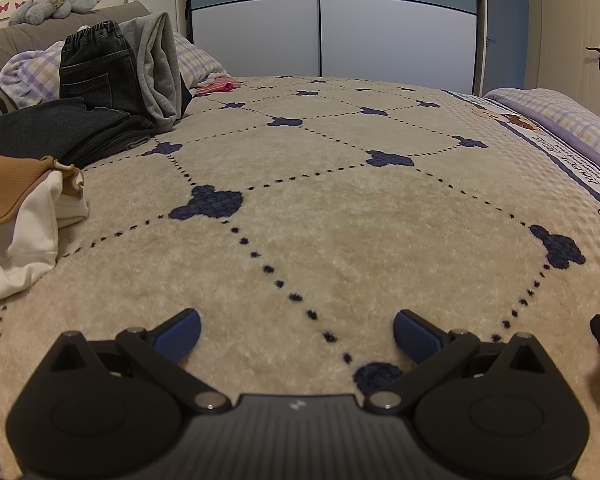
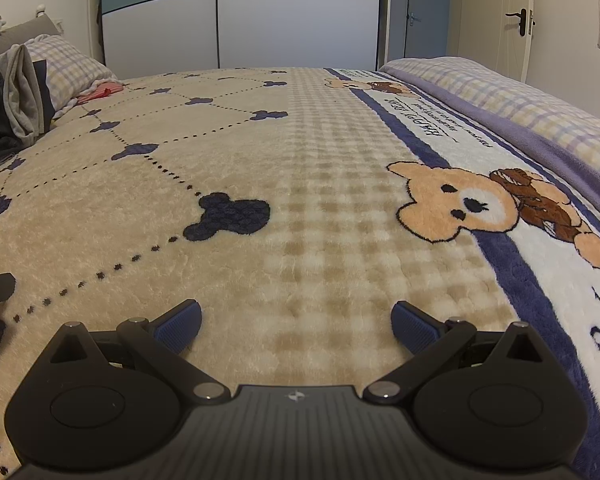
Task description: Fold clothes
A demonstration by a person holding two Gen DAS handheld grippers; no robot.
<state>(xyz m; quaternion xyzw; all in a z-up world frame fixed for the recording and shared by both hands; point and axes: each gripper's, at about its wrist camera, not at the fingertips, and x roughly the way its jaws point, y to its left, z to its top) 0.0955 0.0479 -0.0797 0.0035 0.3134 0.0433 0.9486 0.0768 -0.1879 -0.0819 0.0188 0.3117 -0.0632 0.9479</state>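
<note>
both grippers idle, low over the bed's beige fleece blanket [image 1: 340, 216]. left gripper [image 1: 296, 334]: jaws wide, nothing between them. right gripper [image 2: 296, 326]: jaws wide, also empty. no garment is laid out in front of either.

step in hand, as i judge it: between garments, picking the next one from the pile.

clothes sit at the left side of the bed, well apart from both grippers. nearest is a tan and white garment [image 1: 16, 216], crumpled, no clear long axis. behind it, dark jeans [image 1: 94, 66] propped upright, waistband up, long axis roughly vertical, legs trailing forward along the bed. a grey garment [image 1: 158, 68] leans just beside the jeans.

next move likely calls for the left gripper to swing left to the tan and white heap, pinch an edge and drag it to open blanket.
</note>
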